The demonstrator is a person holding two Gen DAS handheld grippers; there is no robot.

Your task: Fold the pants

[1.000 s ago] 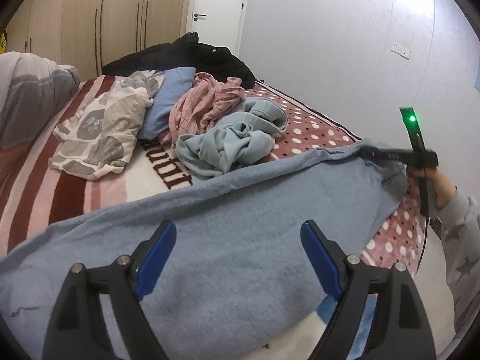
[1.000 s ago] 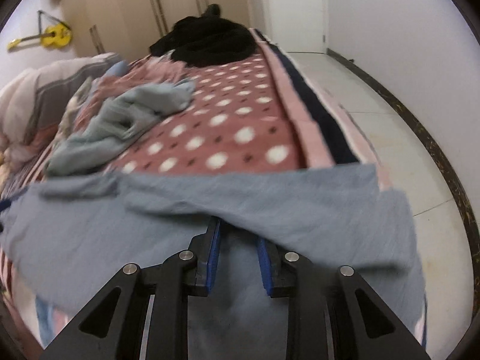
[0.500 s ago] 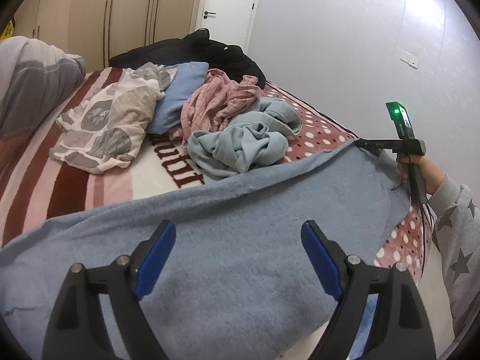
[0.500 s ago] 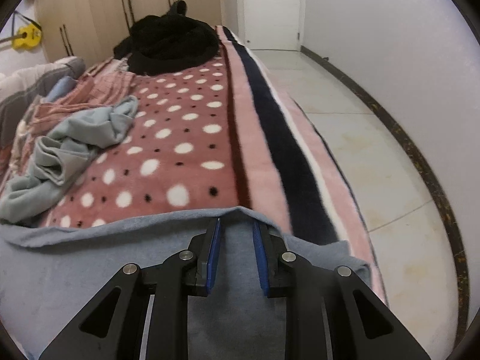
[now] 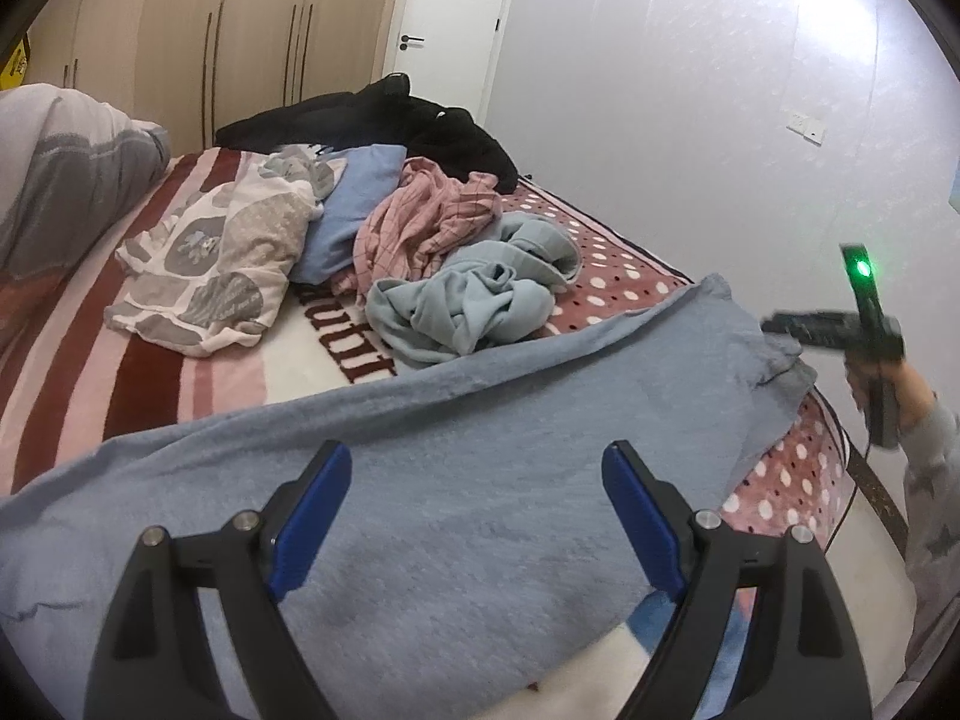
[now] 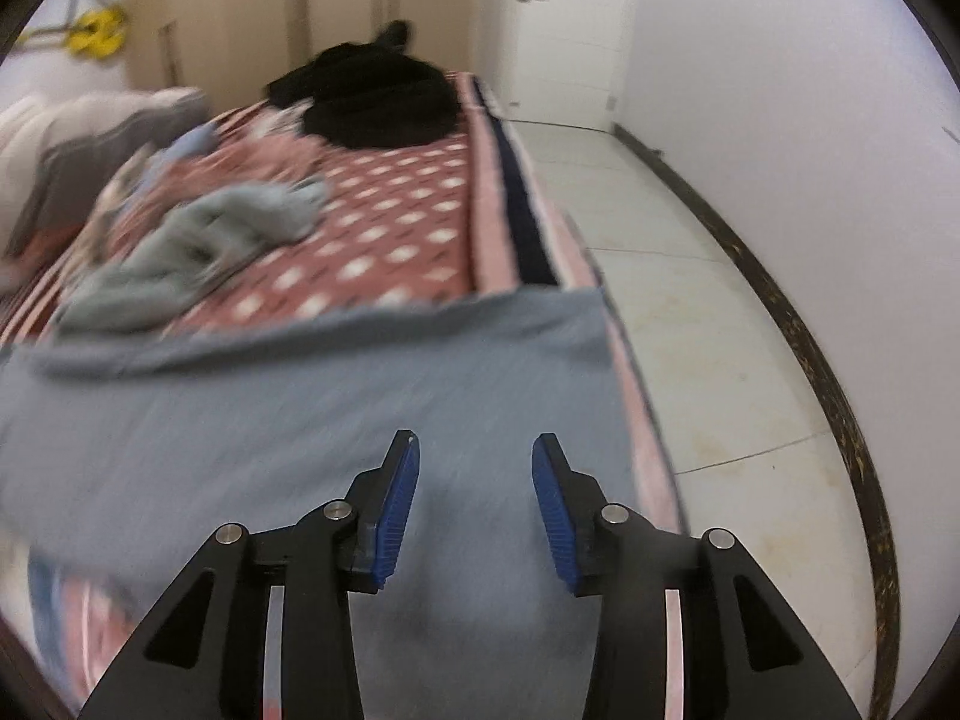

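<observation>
The blue-grey pants (image 5: pixel 480 432) lie spread flat across the near part of the bed, reaching its right edge; they also fill the lower half of the right wrist view (image 6: pixel 300 408). My left gripper (image 5: pixel 477 474) is open and empty, hovering just above the pants. My right gripper (image 6: pixel 474 468) is open and empty above the pants' end by the bed's right edge. In the left wrist view it shows at the far right (image 5: pixel 804 330), beside the pants' end.
A pile of clothes lies behind the pants: a light blue-green garment (image 5: pixel 474 294), a pink checked one (image 5: pixel 420 222), a blue one (image 5: pixel 354 204), a patterned white one (image 5: pixel 222 258) and a black one (image 5: pixel 384 120). The tiled floor (image 6: pixel 690 300) runs along the bed's right side.
My right gripper has opened and let go of the pants' end, which now lies on the bed. It has drawn back a little. My left gripper stays open.
</observation>
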